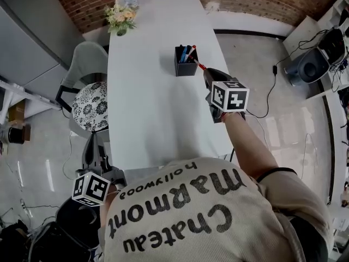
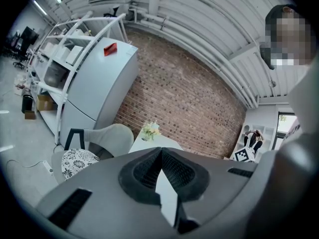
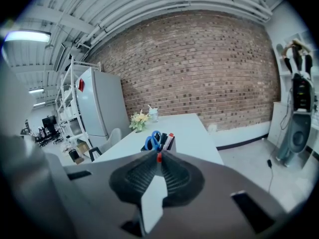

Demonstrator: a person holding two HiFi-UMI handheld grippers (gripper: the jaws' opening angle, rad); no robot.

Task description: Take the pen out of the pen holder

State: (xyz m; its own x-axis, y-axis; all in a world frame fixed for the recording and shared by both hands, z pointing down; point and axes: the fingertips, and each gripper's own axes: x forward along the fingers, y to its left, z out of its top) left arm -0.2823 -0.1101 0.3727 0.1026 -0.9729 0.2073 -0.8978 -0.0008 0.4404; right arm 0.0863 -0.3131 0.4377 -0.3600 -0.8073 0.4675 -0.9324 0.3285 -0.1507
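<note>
A black pen holder (image 1: 186,62) stands on the white table (image 1: 152,119) with several pens and blue-handled scissors (image 3: 153,140) in it. My right gripper (image 1: 206,72) is just right of the holder and shut on a red pen (image 1: 199,65). The pen's far end reaches the holder's right rim. In the right gripper view only the pen's red tip (image 3: 159,157) pokes out between the closed jaws, with the holder (image 3: 160,143) just beyond. My left gripper (image 1: 91,156) hangs low off the table's near left corner. Its jaws (image 2: 160,151) are shut on nothing.
A vase of flowers (image 1: 120,18) stands at the table's far left corner. Left of the table are a grey chair (image 1: 87,59) and a seat with a patterned cushion (image 1: 90,106). Cables and a speaker (image 1: 313,64) lie on the floor to the right.
</note>
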